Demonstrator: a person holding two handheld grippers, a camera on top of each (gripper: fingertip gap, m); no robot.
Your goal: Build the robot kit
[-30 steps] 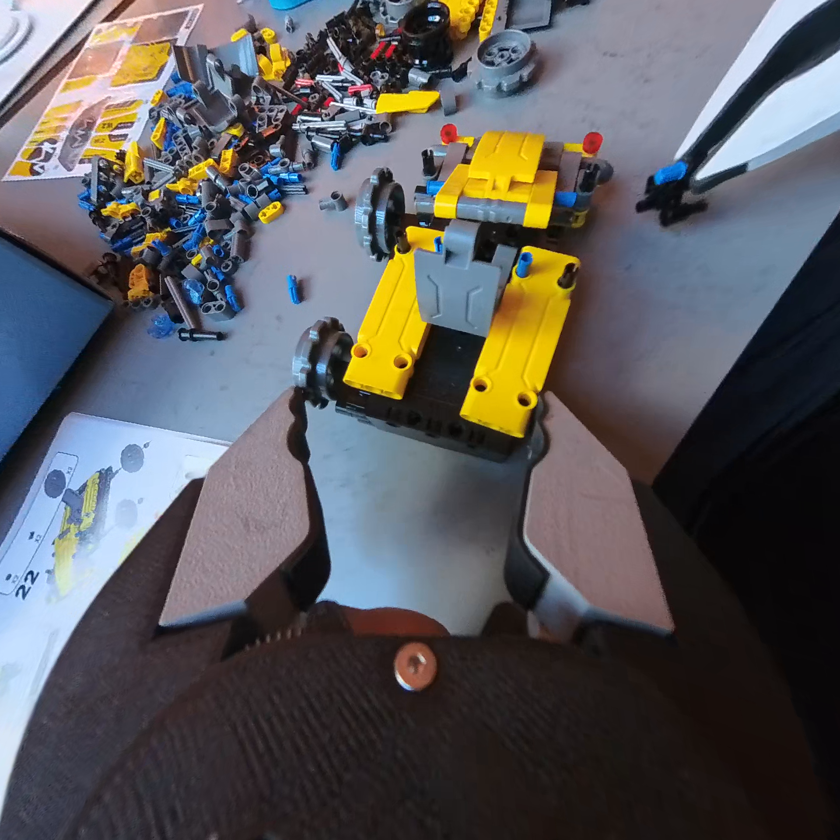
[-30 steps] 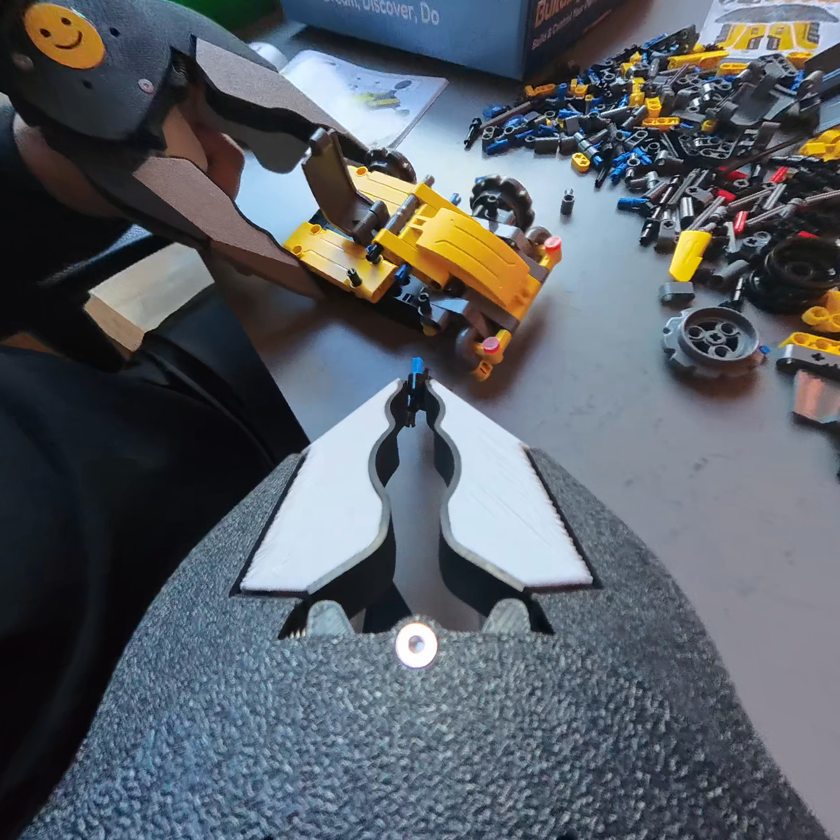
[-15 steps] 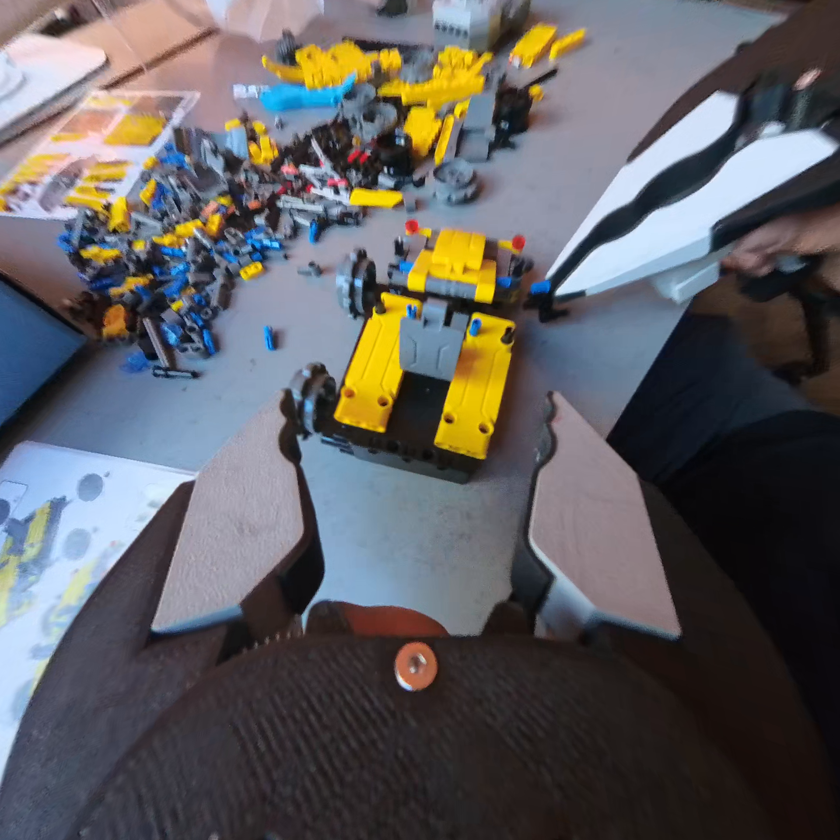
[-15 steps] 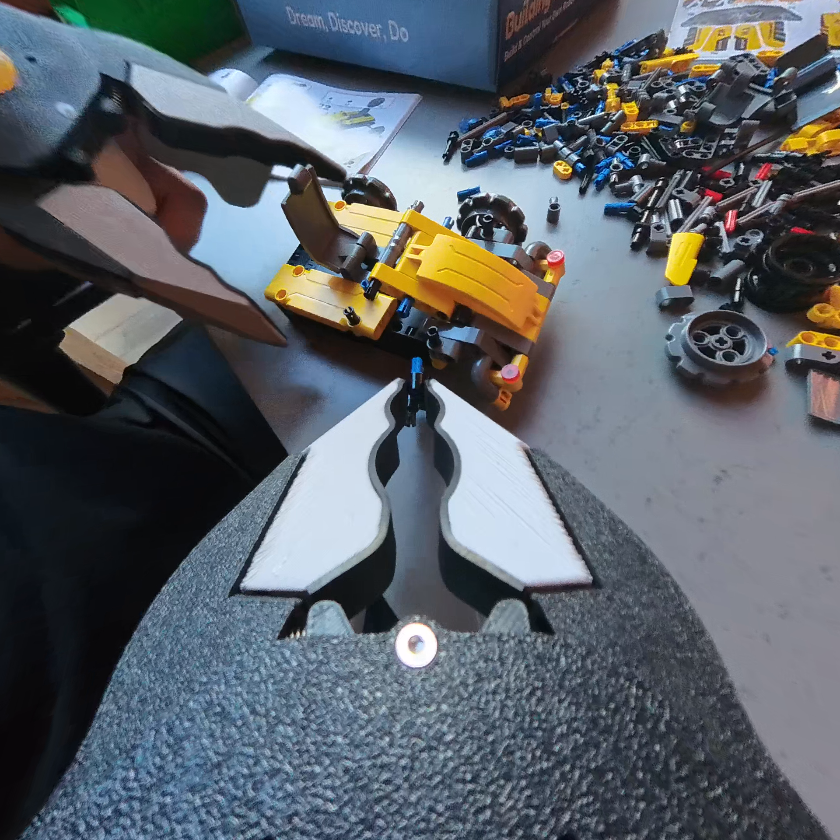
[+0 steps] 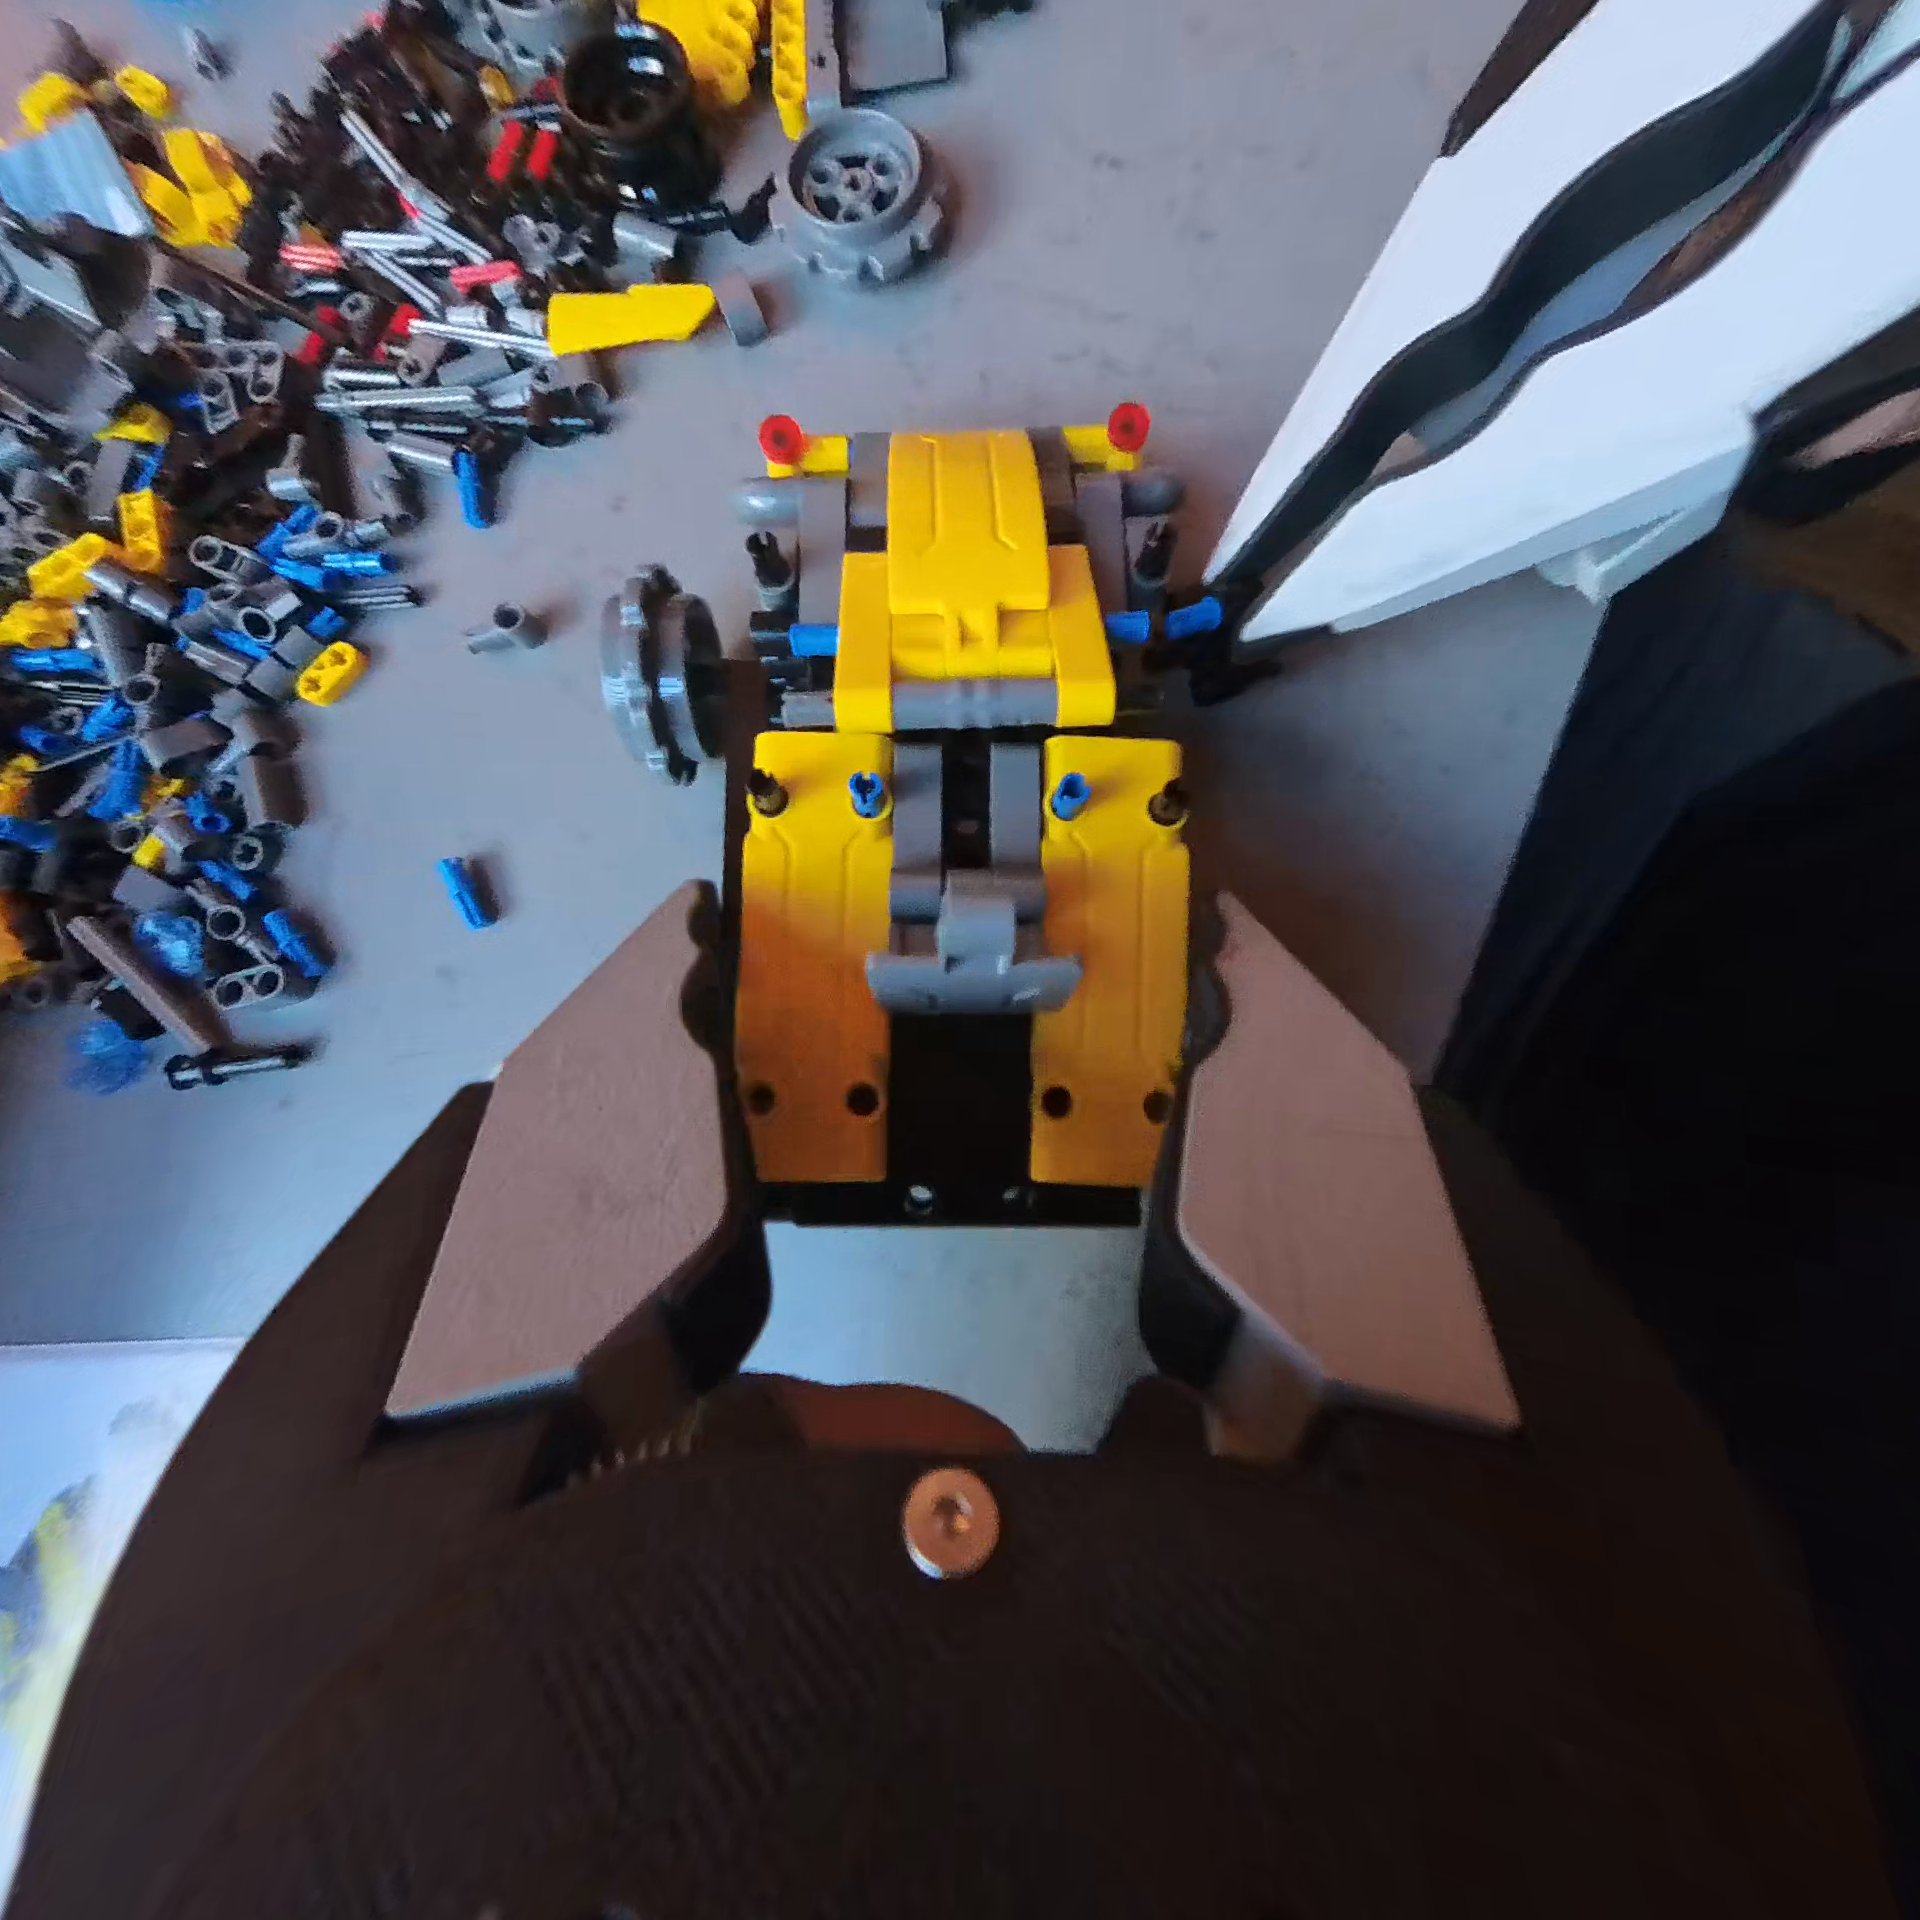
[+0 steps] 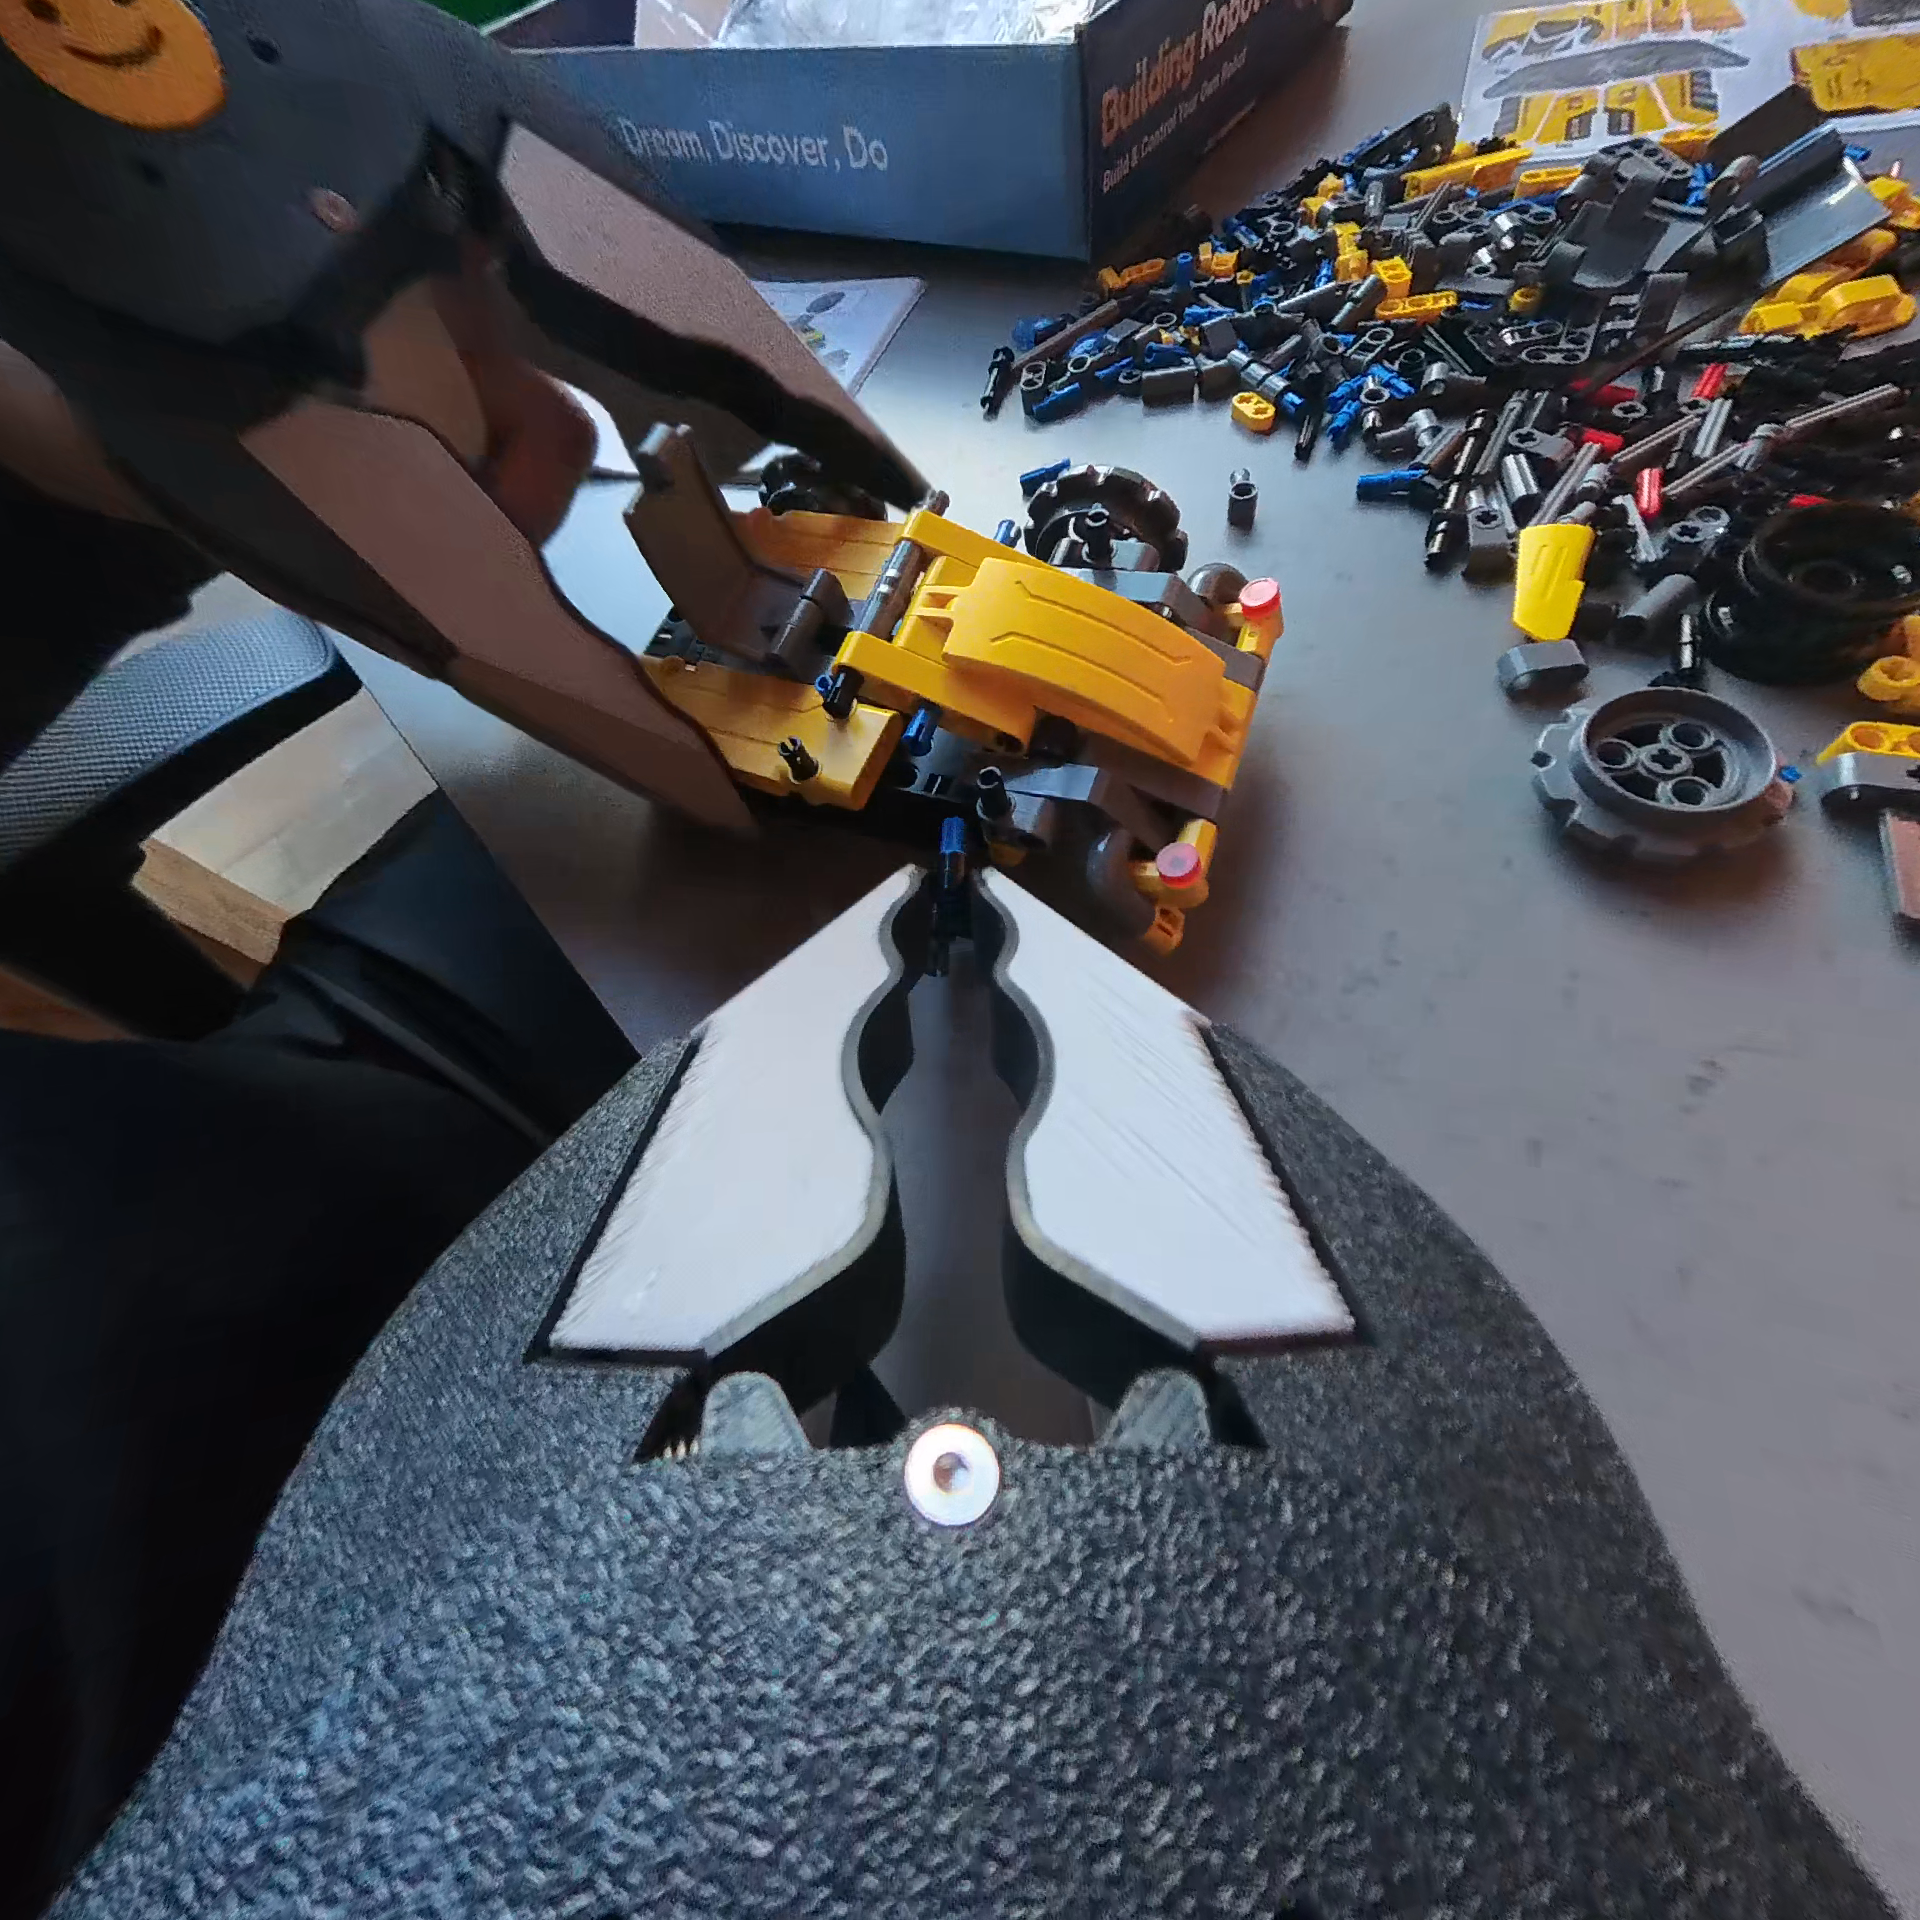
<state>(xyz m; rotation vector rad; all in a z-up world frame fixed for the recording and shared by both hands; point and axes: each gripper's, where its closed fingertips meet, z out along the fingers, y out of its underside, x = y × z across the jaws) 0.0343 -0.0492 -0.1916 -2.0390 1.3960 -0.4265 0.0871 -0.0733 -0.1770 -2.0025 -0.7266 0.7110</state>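
Left gripper [image 5: 956,997] clamped on model [image 5: 966,831] rear, right gripper [image 6: 948,894] pinching blue-black pin [image 6: 948,878] beside model's flank, pin unseated, loose parts [image 6: 1455,343] beyond.

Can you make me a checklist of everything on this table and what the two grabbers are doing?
Surface: grey table, scuffed.
Main things: yellow brick vehicle, part built, standing on the table; black-and-blue pin piece.
Clutter: pile of loose bricks; loose grey wheel; black tyre.
Grippers: left gripper has its brown fingers on both sides of the vehicle's rear, seemingly clamped on it; right gripper is shut on the pin piece, tip close beside the vehicle.
Cables: nothing seen.
Surroundings: blue box, instruction booklet, printed sheet, chair.
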